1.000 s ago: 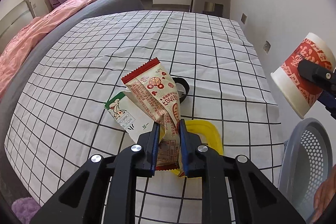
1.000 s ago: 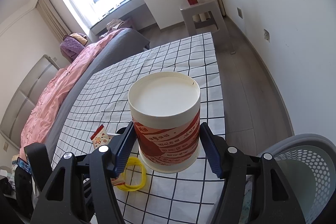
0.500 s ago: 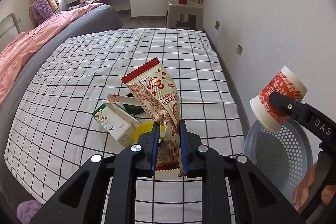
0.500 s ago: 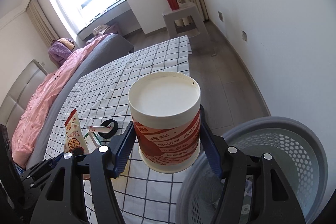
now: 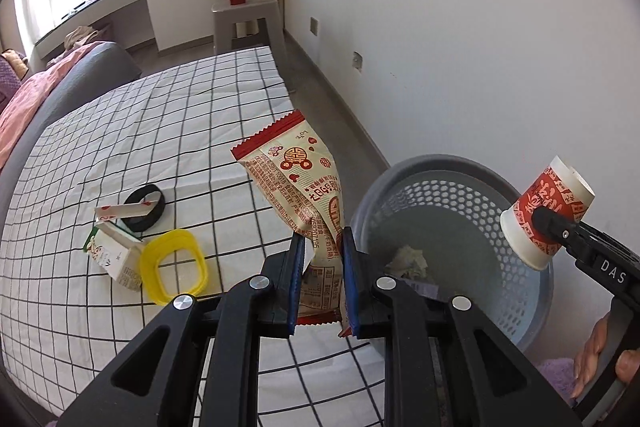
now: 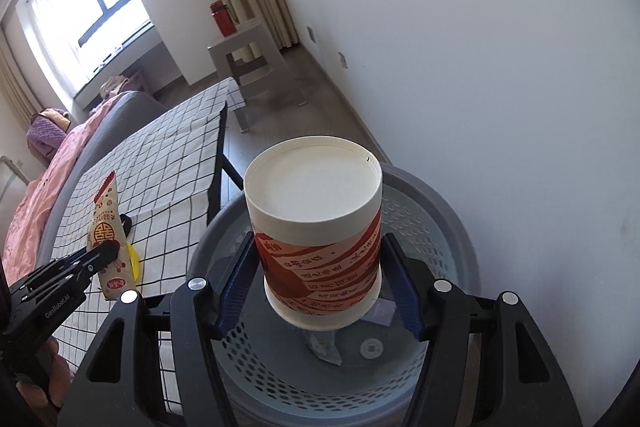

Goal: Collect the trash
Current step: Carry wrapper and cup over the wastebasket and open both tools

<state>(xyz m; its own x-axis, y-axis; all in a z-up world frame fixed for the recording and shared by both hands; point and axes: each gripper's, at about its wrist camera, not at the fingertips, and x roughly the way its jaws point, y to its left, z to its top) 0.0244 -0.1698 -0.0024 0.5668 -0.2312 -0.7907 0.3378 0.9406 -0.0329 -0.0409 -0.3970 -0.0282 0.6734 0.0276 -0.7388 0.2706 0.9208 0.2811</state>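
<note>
On the checked cloth lie a small carton (image 5: 114, 259), a yellow ring (image 5: 174, 267) and a black tape roll (image 5: 146, 205). The left gripper (image 5: 320, 259) pinches a snack wrapper (image 5: 300, 187), long axis upright, just short of the grey basket (image 5: 400, 183) rim. The right gripper (image 6: 318, 279) clamps a paper cup (image 6: 316, 239) directly over the basket's mouth (so it is nearer to dropping).
</note>
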